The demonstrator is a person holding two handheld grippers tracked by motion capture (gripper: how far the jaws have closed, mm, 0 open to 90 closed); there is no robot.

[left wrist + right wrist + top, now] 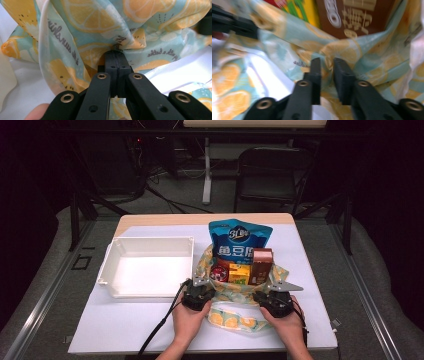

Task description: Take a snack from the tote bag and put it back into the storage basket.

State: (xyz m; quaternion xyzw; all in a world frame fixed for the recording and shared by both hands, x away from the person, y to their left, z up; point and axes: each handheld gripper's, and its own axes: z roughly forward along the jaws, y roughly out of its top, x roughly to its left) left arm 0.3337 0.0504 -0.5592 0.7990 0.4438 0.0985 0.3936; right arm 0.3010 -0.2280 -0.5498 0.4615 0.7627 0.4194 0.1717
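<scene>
Black jaws of my left gripper (115, 56) pinch the lemon-print bag (105, 30) just right of the white bin (148, 265); my right gripper (327, 66) stands slightly parted around its cloth.

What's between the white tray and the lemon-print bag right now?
In the high view the white tray and the lemon-print bag stand side by side with nothing between them but a thin strip of bare table; the left hand-held gripper sits just below that gap.
</scene>
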